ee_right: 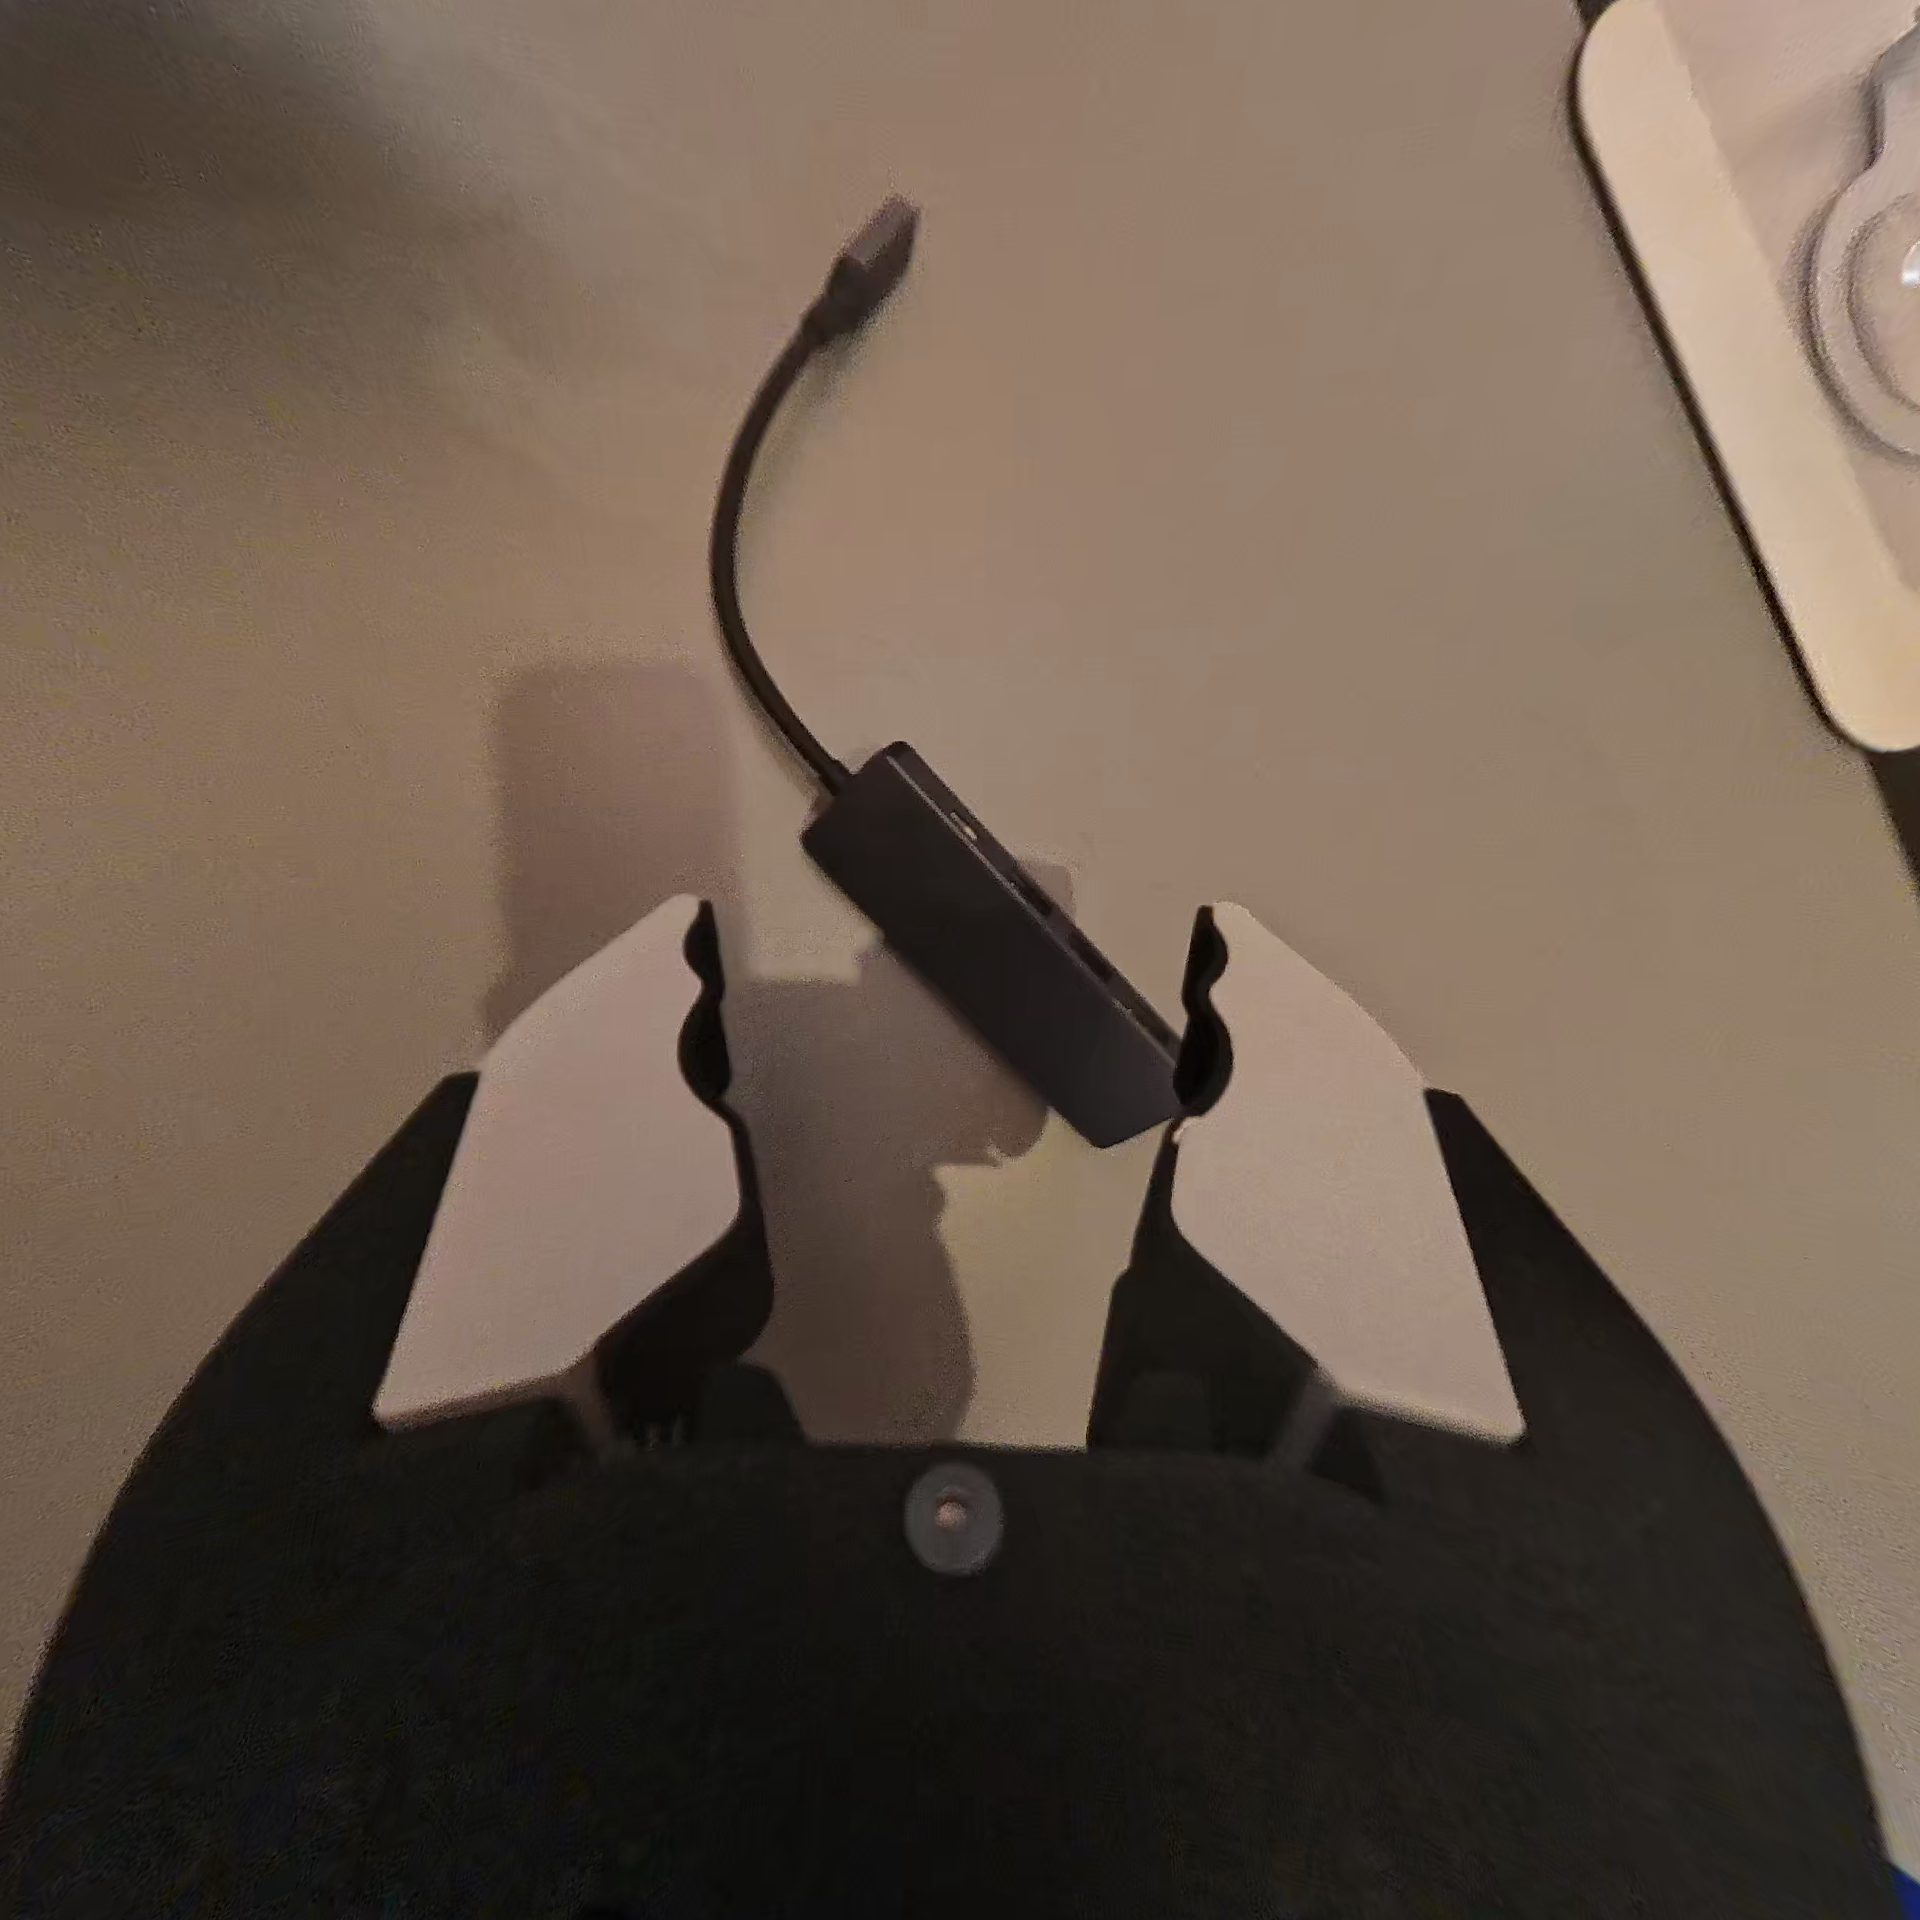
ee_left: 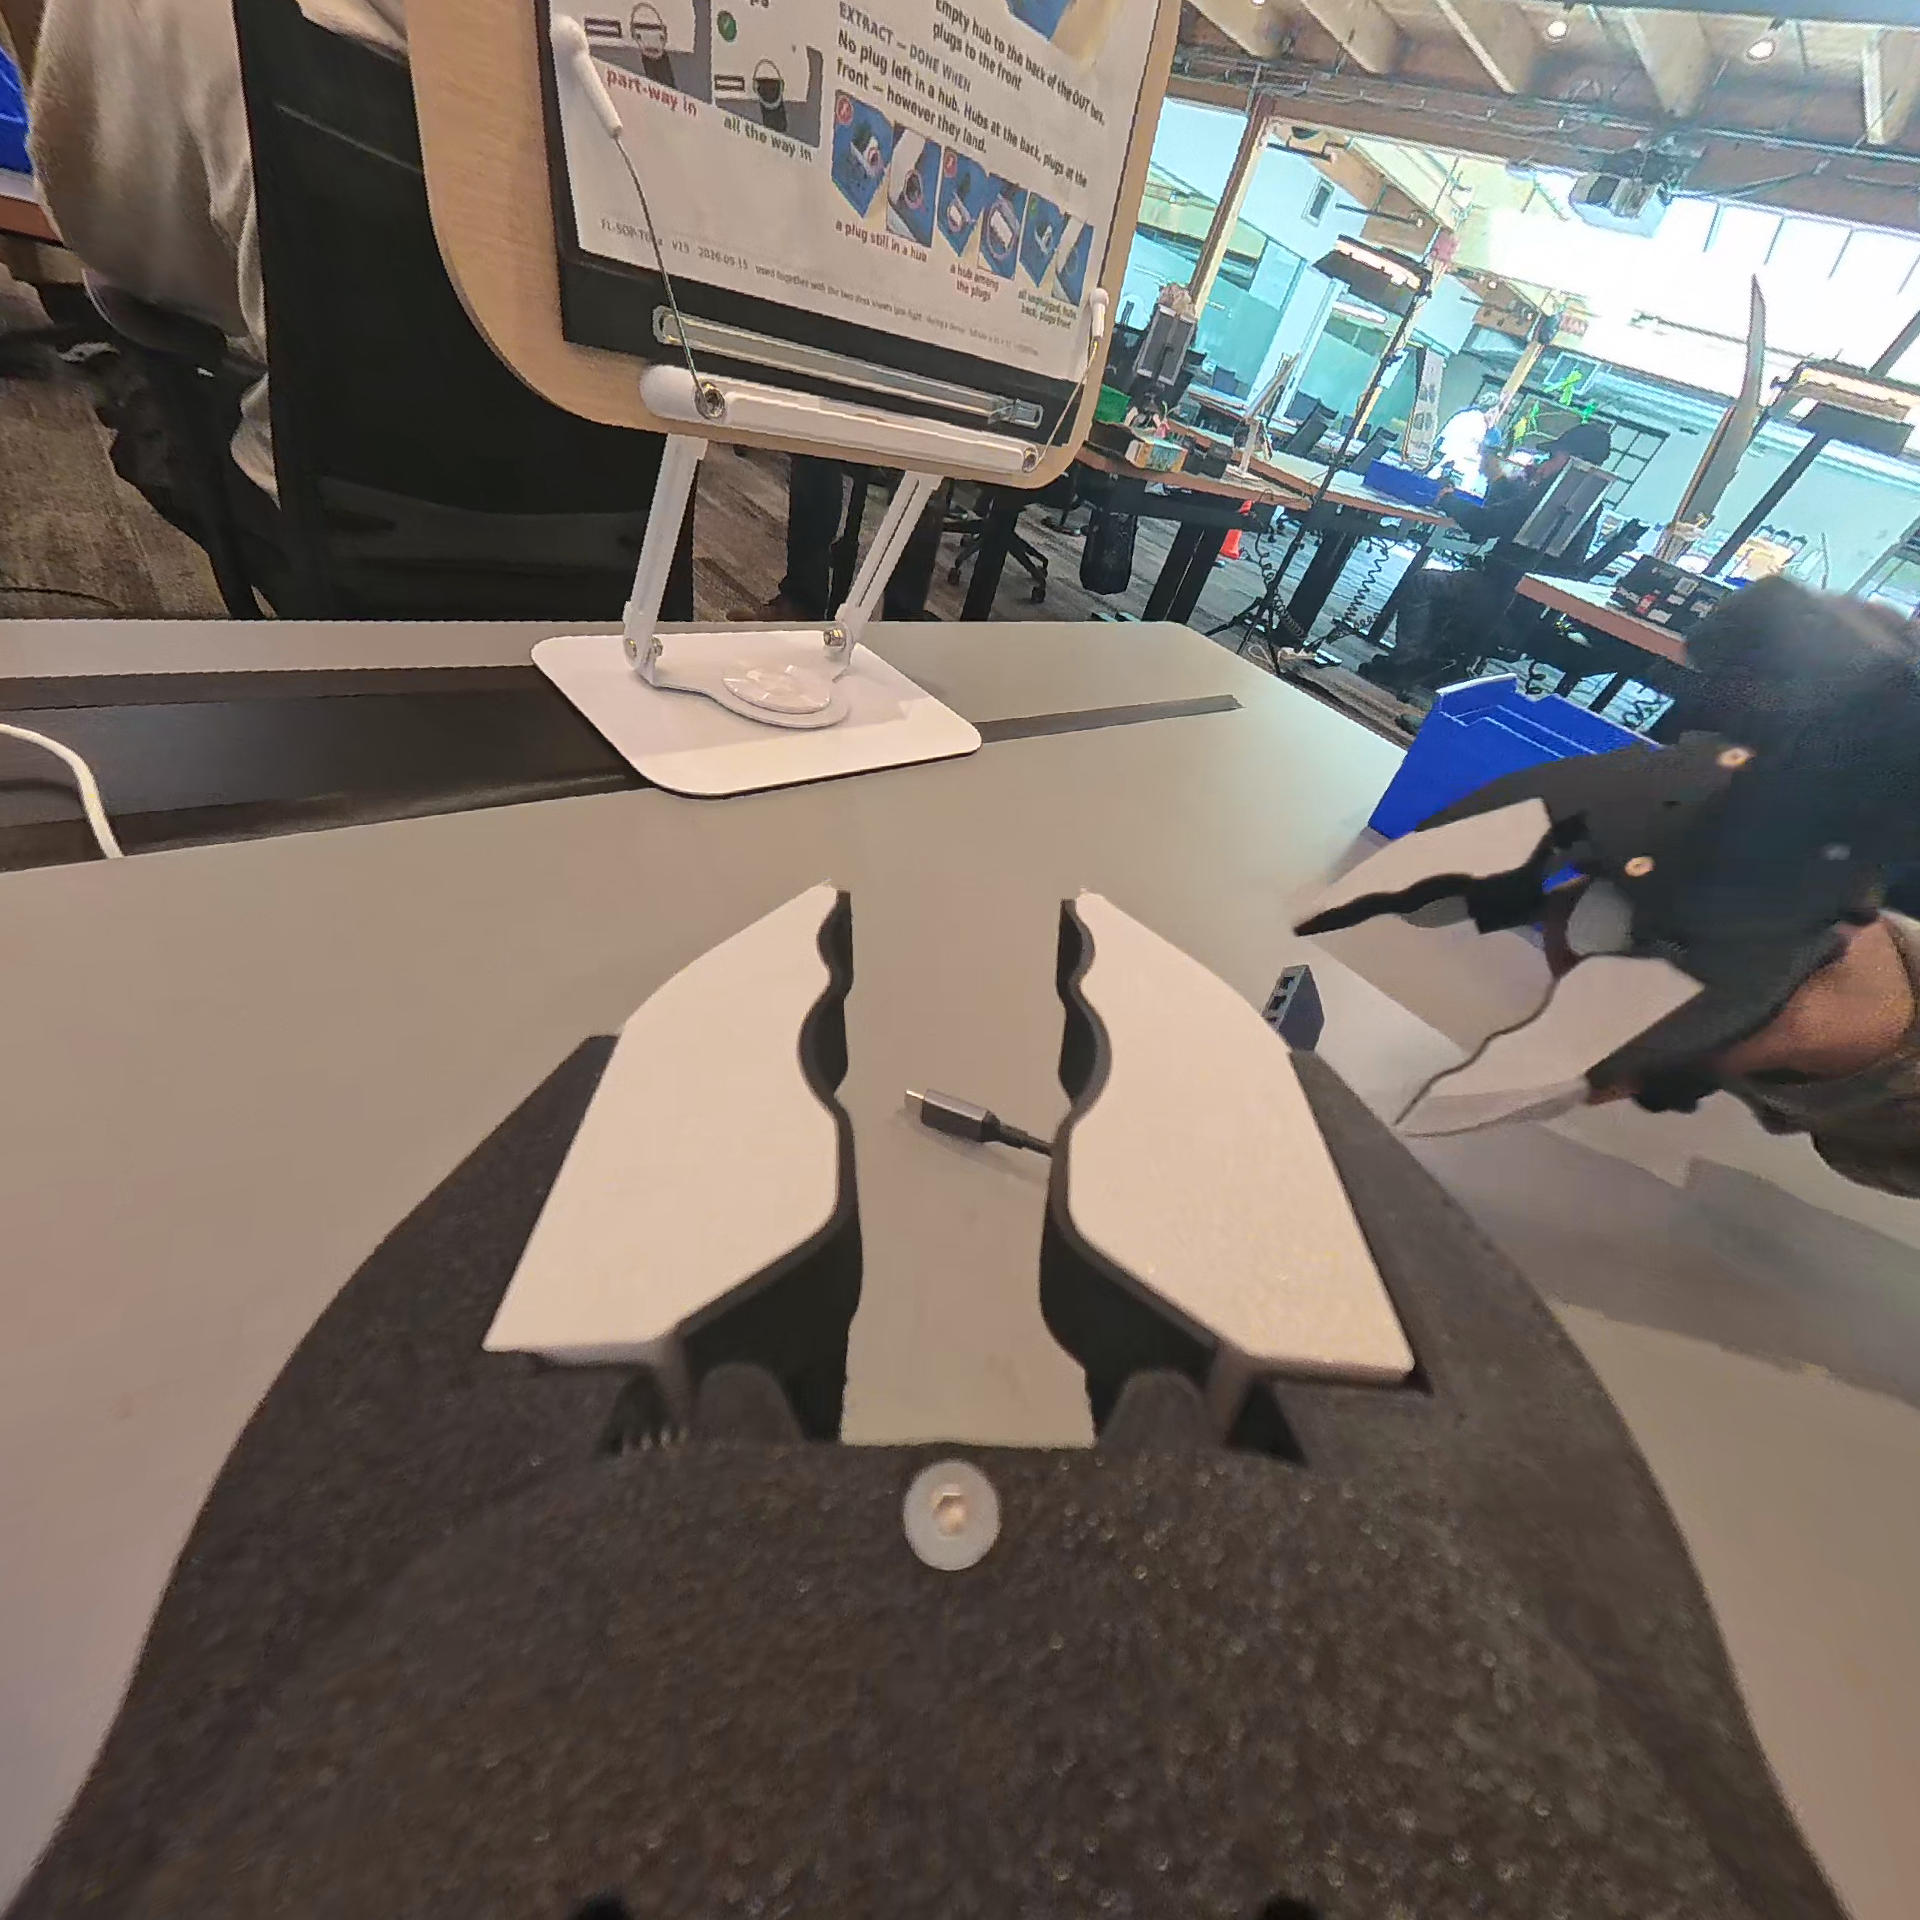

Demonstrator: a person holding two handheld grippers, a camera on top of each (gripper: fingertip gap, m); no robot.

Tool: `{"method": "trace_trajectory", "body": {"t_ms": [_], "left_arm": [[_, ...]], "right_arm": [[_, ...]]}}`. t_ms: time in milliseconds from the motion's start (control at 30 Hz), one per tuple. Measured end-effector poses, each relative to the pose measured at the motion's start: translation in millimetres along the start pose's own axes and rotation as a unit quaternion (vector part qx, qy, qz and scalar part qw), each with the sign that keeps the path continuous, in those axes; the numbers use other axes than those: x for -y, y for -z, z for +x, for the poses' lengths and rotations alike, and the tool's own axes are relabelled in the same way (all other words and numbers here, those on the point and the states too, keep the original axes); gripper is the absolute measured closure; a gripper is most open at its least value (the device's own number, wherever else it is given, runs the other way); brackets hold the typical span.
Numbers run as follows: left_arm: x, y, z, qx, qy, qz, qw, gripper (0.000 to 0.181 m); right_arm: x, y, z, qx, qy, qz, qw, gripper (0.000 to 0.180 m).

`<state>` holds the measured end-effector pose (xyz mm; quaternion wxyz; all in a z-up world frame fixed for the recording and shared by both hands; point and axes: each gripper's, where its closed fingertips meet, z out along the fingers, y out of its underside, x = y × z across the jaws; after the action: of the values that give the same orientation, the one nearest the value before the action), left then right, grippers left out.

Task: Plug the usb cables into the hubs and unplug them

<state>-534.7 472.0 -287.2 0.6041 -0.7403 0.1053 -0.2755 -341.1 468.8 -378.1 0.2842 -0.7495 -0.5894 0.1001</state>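
Dark grey USB hub (ee_right: 992, 940) is lying flat on the table (ee_right: 1351, 520), crossing diagonally between the spread, empty fingers of the right gripper (ee_right: 954, 914); its near end is touching the right finger (ee_right: 1340, 1164), its cable (ee_right: 743, 561) pointing away beyond the fingertips. Closing may be twisting it. The left gripper (ee_left: 954, 904) is also released, the plug (ee_left: 948, 1114) between its 2 fingers.

Black foam grippers, pale scalloped fingers (ee_left: 707, 1122), camouflage sleeve (ee_left: 1870, 1132).

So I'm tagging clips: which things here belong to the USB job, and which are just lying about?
Job:
- hub with its cable and plug
- left gripper, open
- right gripper, open

Lying about:
- document stand
- blue bin
- white cable
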Motion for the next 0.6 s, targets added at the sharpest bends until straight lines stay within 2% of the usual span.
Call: {"method": "trace_trajectory", "body": {"t_ms": [167,367,467,600], "left_arm": [[-5.2,-5.4,5.5,-0.011,-0.001,-0.015,1.0,0.144],[8.7,0.3,42.3,-0.045,-0.032,-0.03,0.998,0.141],[29.9,32.5,62.8,-0.042,-0.083,-0.049,0.994,0.14],[44.1,111.1,30.3,0.073,-0.18,-0.142,0.971,0.14]], "right_arm": [[0.1,35.7,1.0,0.077,-0.093,0.152,0.981,0.092],[-23.3,56.3,21.7,0.088,-0.175,0.287,0.938,0.106],[-34.5,58.7,24.8,0.082,-0.177,0.307,0.932,0.108],[-42.6,58.8,20.6,0.096,-0.17,0.305,0.932,0.108]]}}
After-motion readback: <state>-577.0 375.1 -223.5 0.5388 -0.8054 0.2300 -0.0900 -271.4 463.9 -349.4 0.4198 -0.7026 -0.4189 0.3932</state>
